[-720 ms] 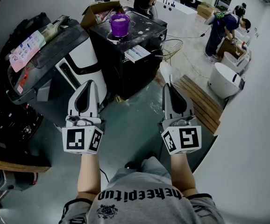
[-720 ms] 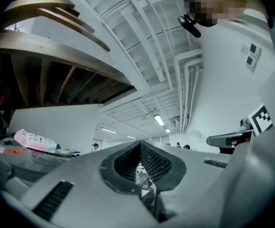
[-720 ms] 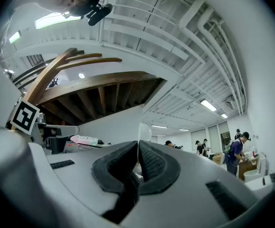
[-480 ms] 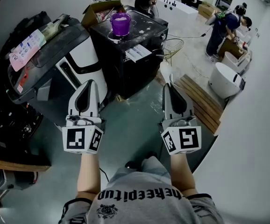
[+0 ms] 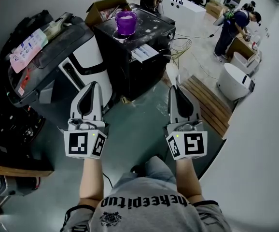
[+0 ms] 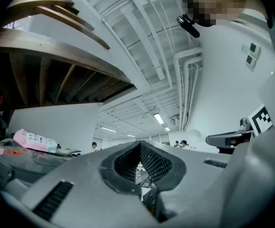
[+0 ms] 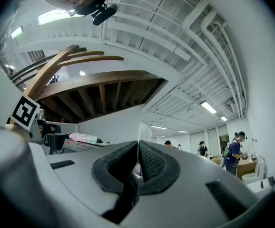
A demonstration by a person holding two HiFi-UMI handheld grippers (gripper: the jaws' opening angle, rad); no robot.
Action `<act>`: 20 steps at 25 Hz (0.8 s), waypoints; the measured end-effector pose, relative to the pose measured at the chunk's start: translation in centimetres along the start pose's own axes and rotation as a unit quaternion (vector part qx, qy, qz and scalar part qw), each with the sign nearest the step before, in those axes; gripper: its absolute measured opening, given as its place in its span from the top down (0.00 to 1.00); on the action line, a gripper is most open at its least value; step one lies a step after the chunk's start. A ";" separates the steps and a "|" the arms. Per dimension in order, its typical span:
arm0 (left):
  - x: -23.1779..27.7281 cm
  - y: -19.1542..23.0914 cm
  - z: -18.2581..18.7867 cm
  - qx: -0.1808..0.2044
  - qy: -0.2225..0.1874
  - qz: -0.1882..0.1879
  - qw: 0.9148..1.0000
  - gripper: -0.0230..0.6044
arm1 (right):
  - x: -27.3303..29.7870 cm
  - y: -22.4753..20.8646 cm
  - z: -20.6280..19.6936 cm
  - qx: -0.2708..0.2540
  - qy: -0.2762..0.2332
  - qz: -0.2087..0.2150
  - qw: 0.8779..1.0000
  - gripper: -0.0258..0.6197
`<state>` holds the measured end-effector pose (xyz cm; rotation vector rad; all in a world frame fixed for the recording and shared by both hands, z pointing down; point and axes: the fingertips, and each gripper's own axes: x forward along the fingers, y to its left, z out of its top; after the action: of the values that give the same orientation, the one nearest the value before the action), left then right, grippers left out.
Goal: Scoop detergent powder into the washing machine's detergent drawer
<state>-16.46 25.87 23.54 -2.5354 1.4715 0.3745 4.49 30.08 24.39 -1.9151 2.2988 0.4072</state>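
Observation:
A black washing machine [image 5: 130, 57] stands ahead at the top middle of the head view, with a purple tub [image 5: 126, 22] on its top and a white detergent drawer [image 5: 146, 53] pulled out at its front corner. My left gripper [image 5: 91, 88] is held low at the left, well short of the machine. At the right, level with it, hangs my right gripper [image 5: 174, 89]. Both are shut with nothing between the jaws. In the gripper views the left gripper [image 6: 139, 144] and right gripper [image 7: 137, 143] point up toward the ceiling.
A white and black machine [image 5: 57, 71] with a pink packet [image 5: 27, 50] on top stands at the left. A cardboard box [image 5: 105, 7] sits behind the washer. Wooden boards [image 5: 208, 105] lie on the floor at the right. People stand by white tubs [image 5: 233, 83] at the far right.
The head view has shifted slightly, so the washing machine and tub sit a little higher and to the right. Both grippers hold the same pose.

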 end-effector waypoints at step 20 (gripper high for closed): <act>11.7 5.2 -3.3 0.010 -0.006 0.017 1.000 0.96 | 13.8 -3.6 -3.5 0.035 -0.011 0.030 0.999 0.95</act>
<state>-14.95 12.74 22.85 -2.4917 1.5080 0.3790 5.64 15.46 23.66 -1.8060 2.3289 0.3471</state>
